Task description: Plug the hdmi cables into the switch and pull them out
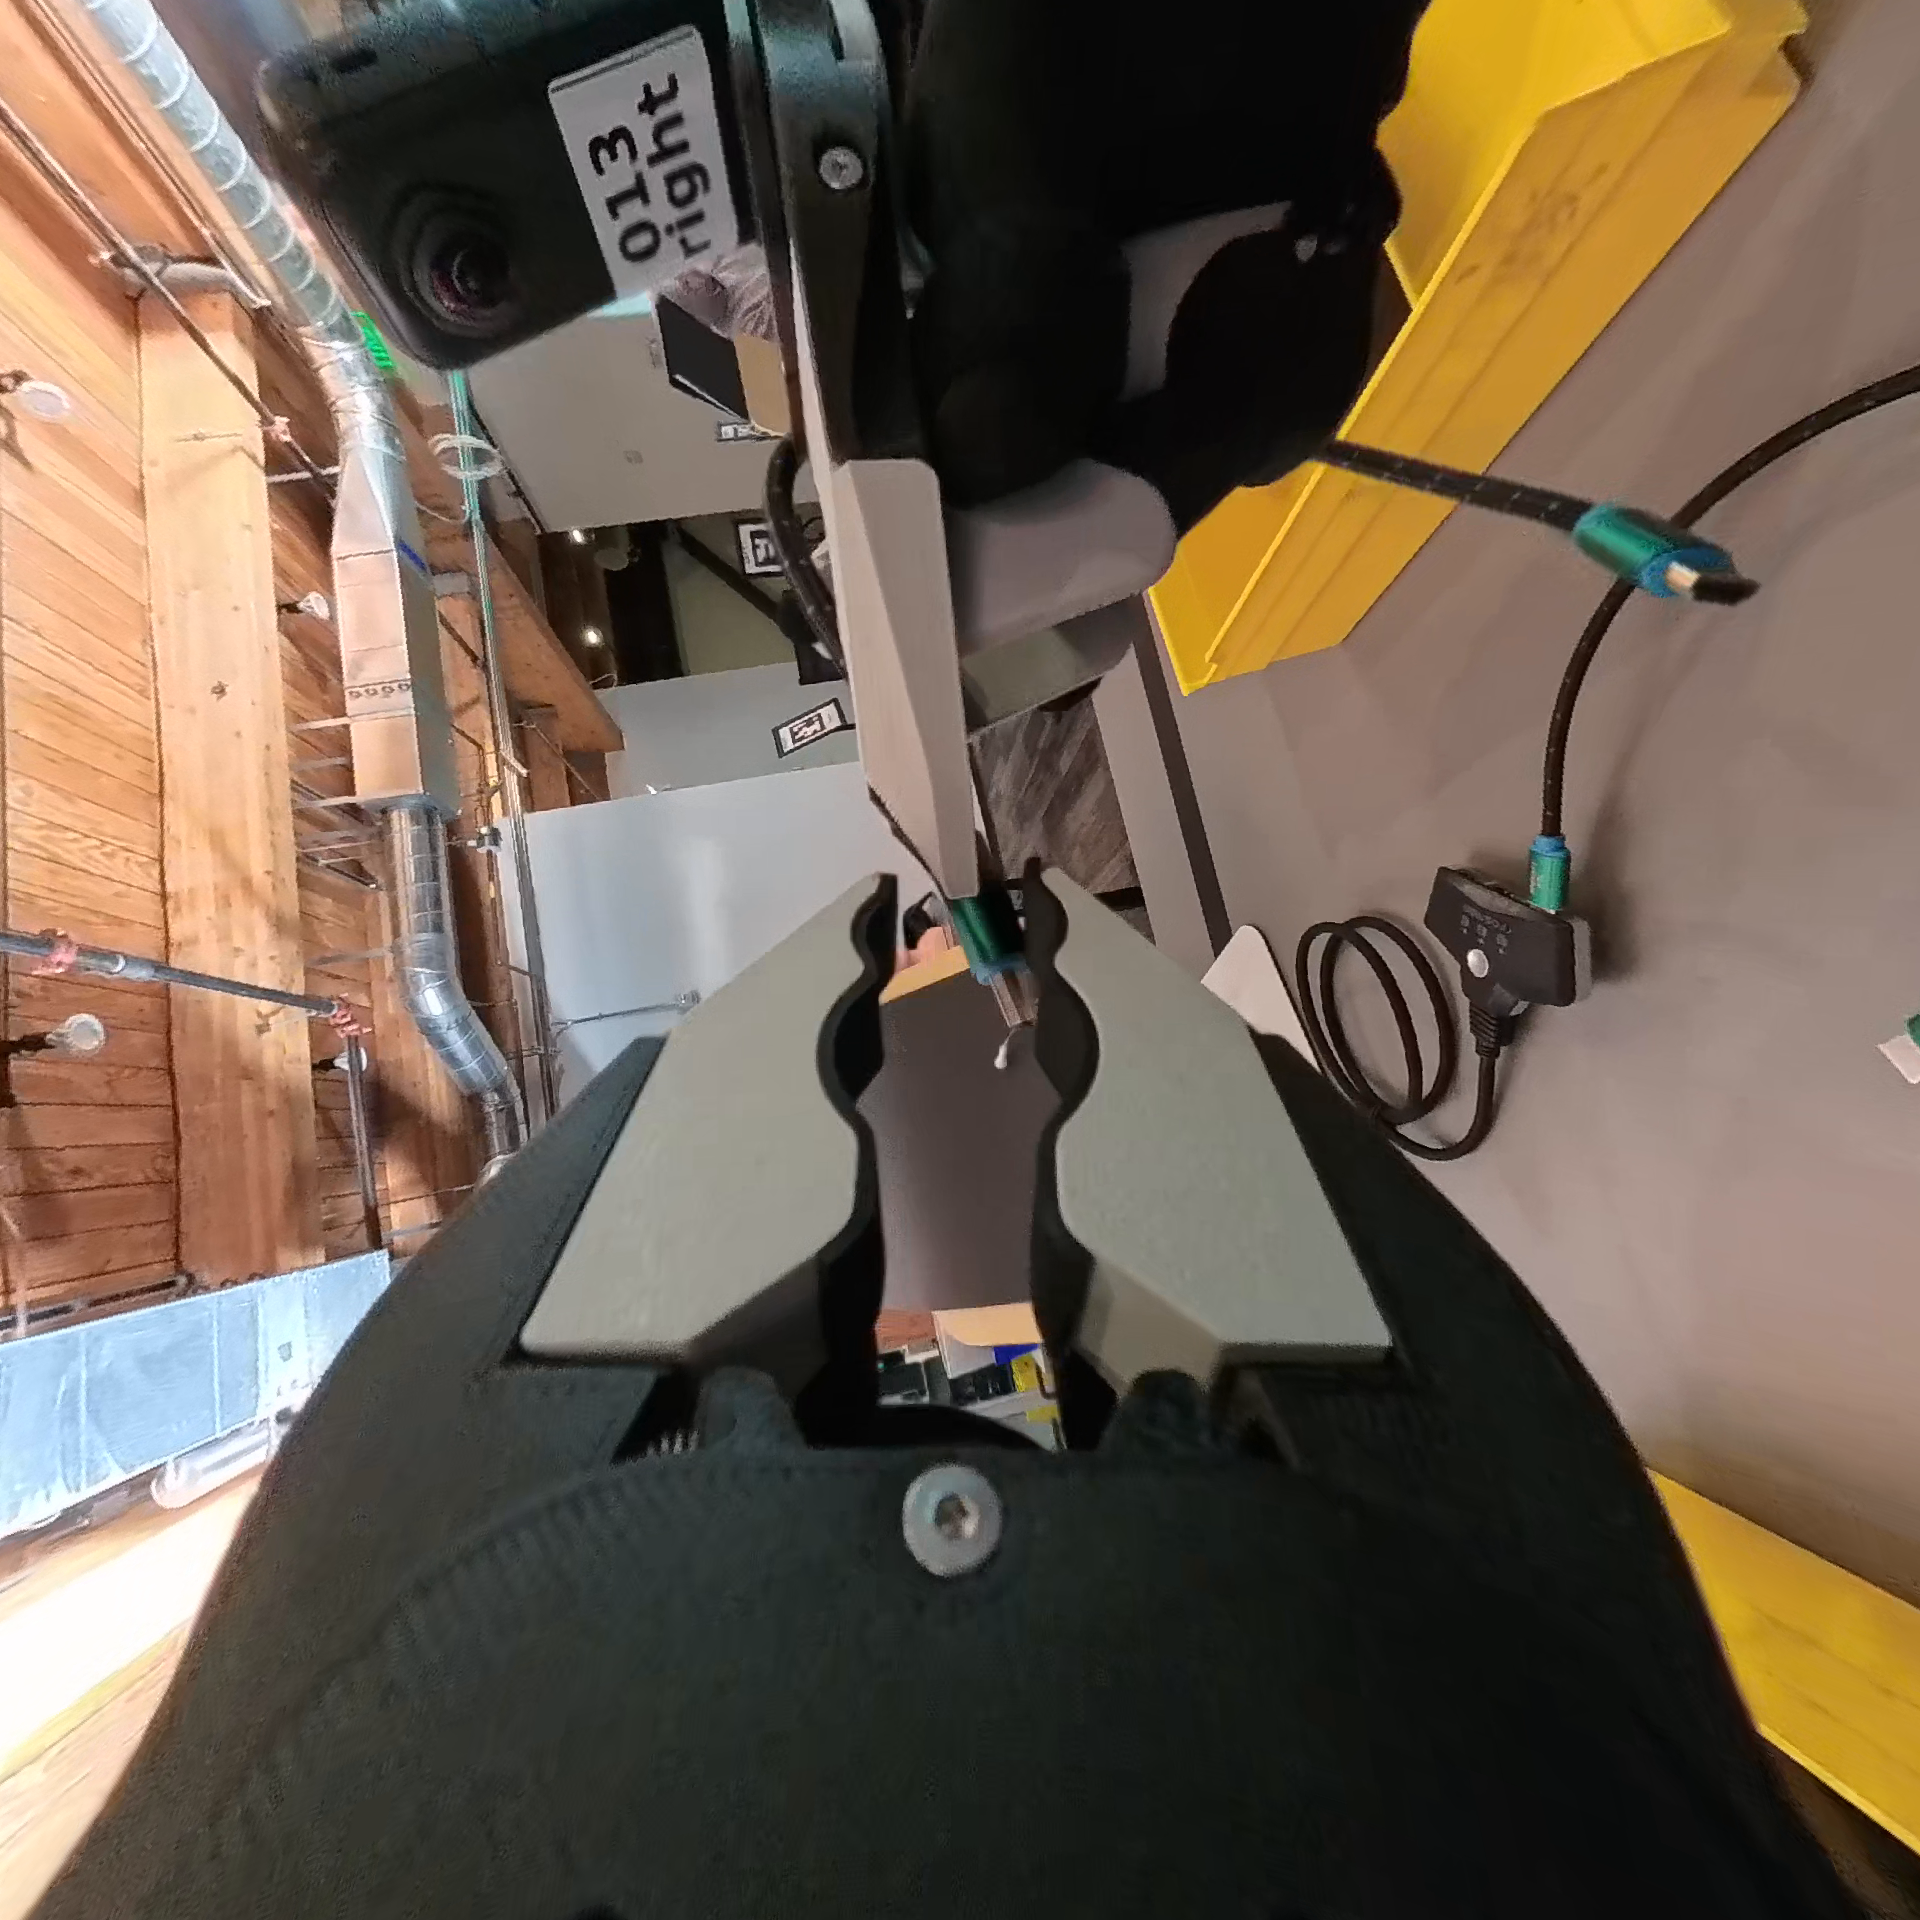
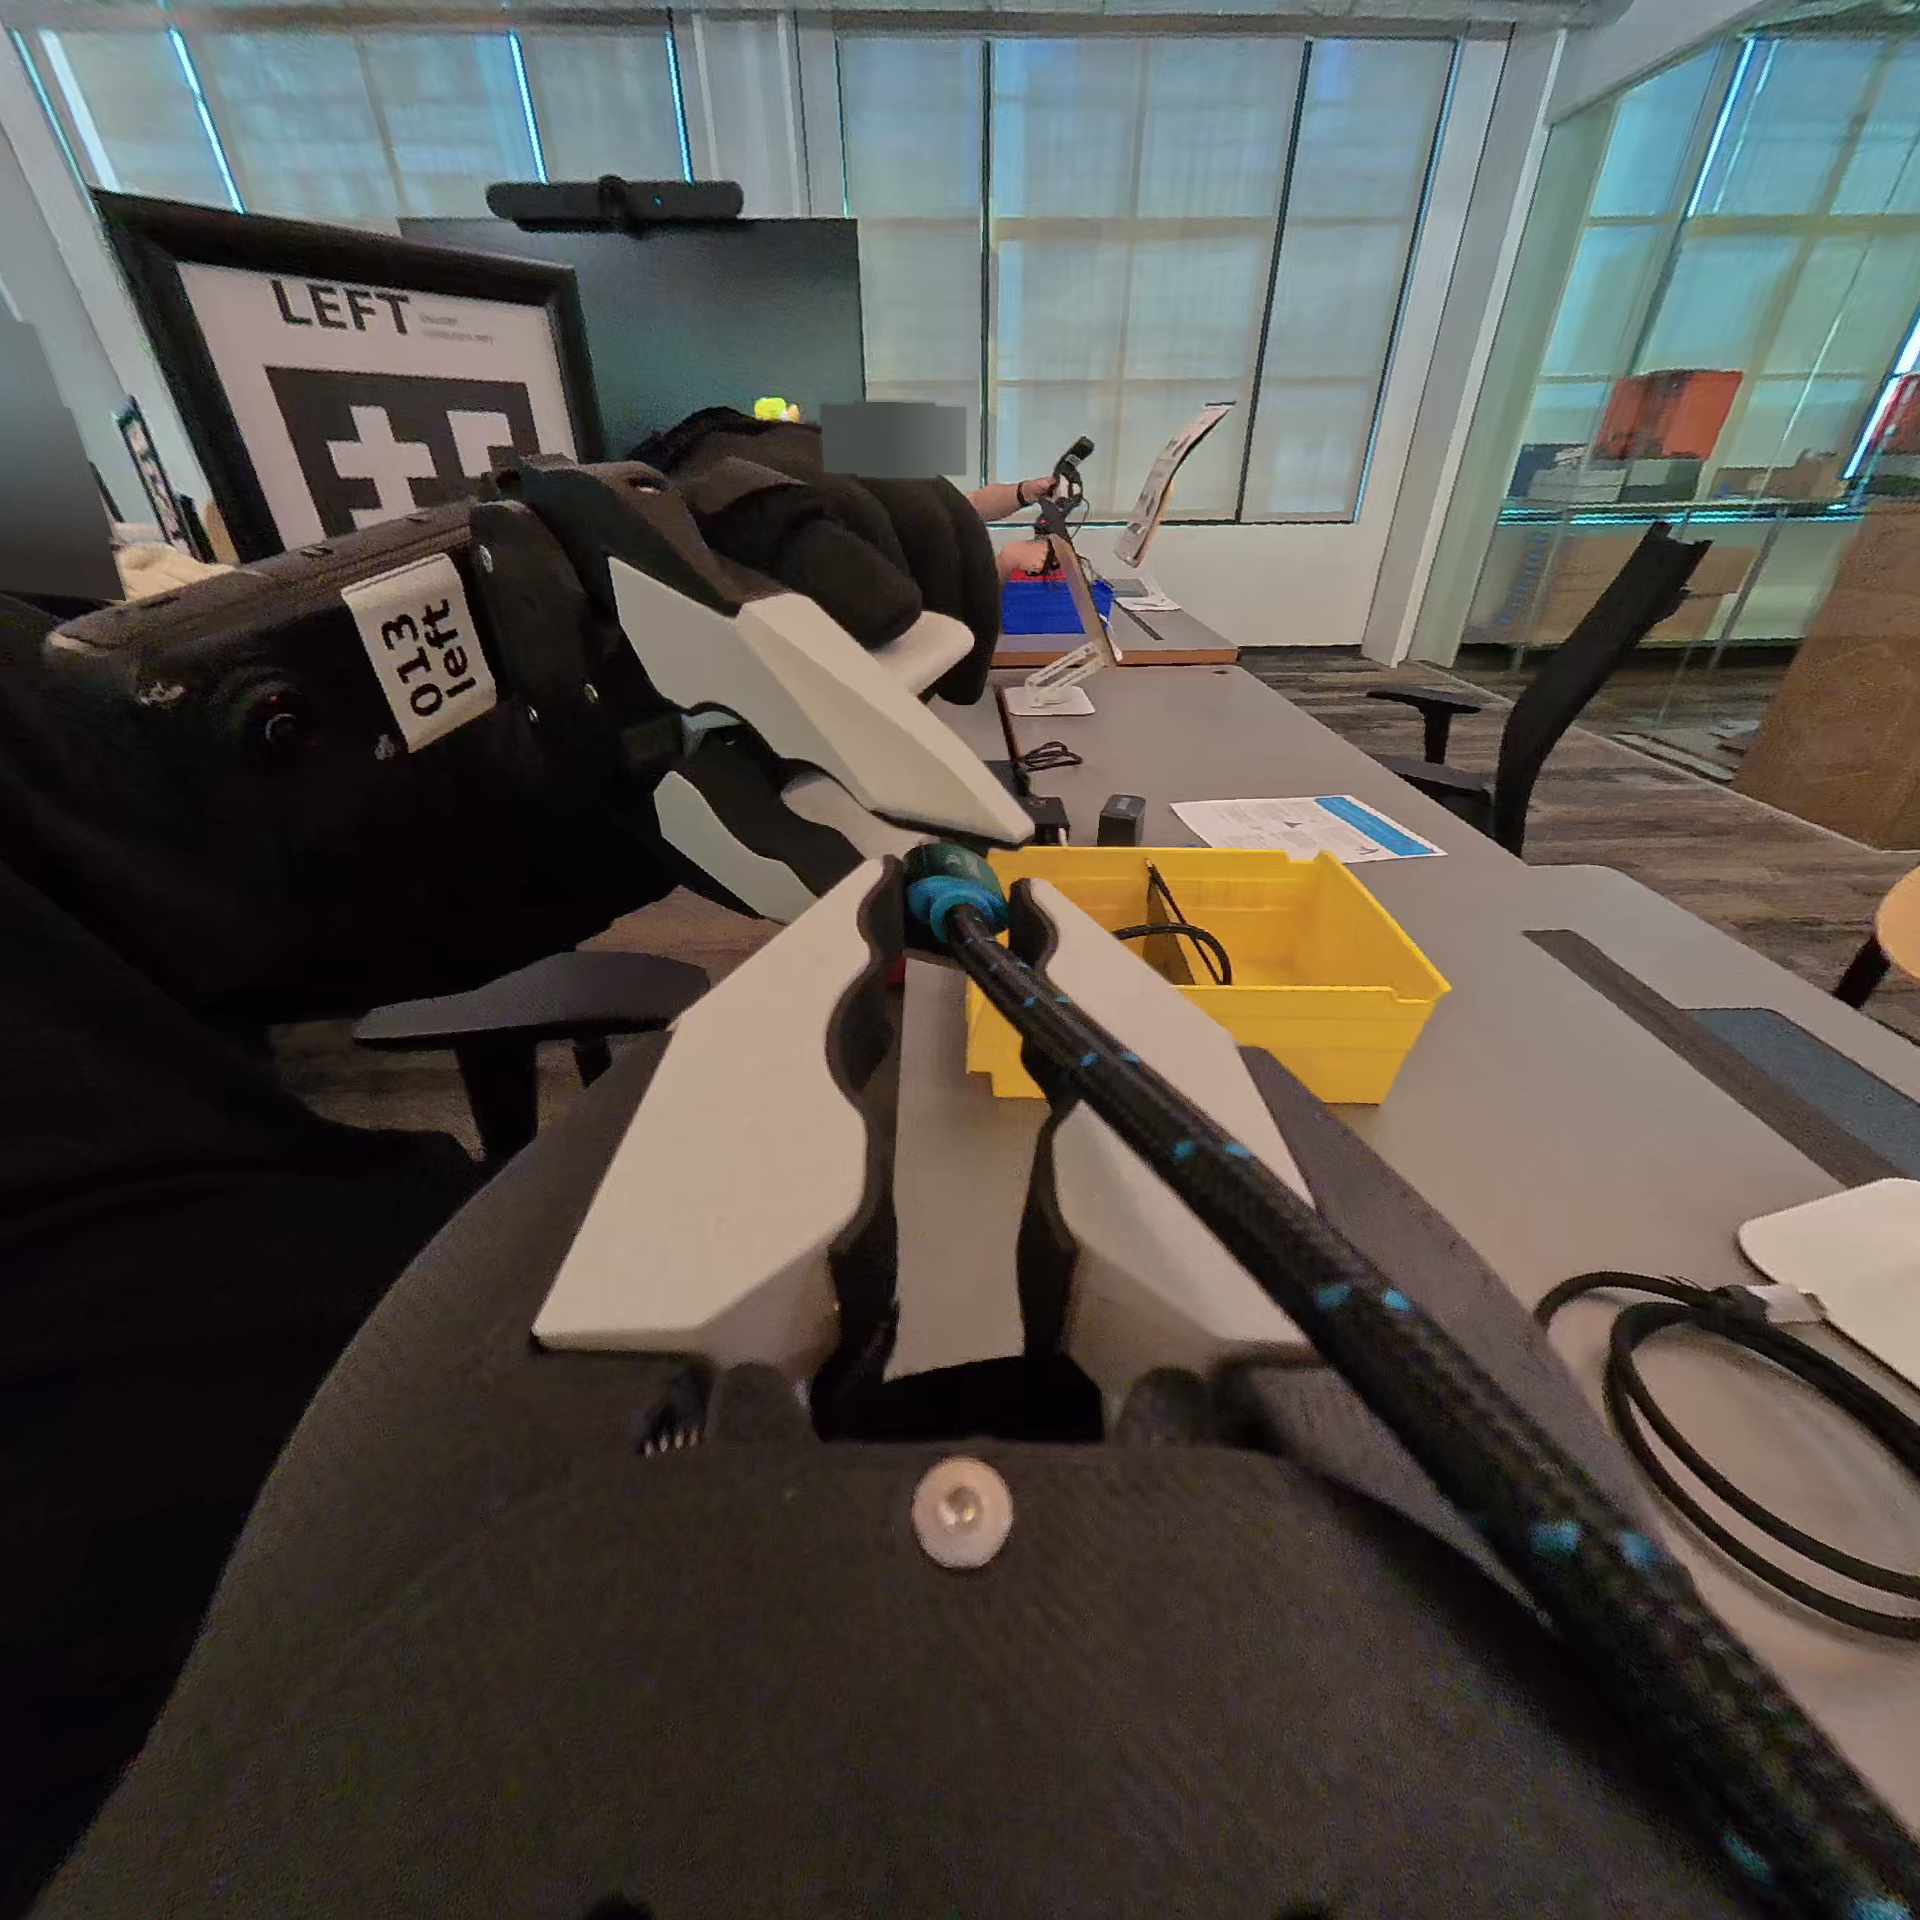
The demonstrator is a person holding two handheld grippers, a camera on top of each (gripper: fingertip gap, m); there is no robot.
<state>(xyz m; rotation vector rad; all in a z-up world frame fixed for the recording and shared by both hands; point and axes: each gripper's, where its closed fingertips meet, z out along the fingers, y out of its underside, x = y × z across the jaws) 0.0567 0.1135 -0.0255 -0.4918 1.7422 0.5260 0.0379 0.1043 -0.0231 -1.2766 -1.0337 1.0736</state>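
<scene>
My right gripper point(image 2: 954, 896) is shut on the teal plug point(image 2: 940, 883) of a black braided HDMI cable point(image 2: 1247, 1174) and holds it in the air. In the left wrist view that plug point(image 1: 977, 930) sits between the tips of my left gripper point(image 1: 961, 902), close to one finger; the jaws stand apart around it. The black switch point(image 1: 1507, 935) lies on the grey table point(image 1: 1714, 1195) with a second teal plug point(image 1: 1546, 873) in it. A third teal plug point(image 1: 1662, 569) lies loose near it.
A yellow bin point(image 2: 1247, 956) stands on the table beyond the grippers and also shows in the left wrist view point(image 1: 1507, 260). The switch's thin lead lies coiled point(image 1: 1371, 1039). A second yellow bin point(image 1: 1818, 1662), a white pad point(image 2: 1849, 1268) and office chairs point(image 2: 1558, 707) are around. My left and right fingertips are right by each other.
</scene>
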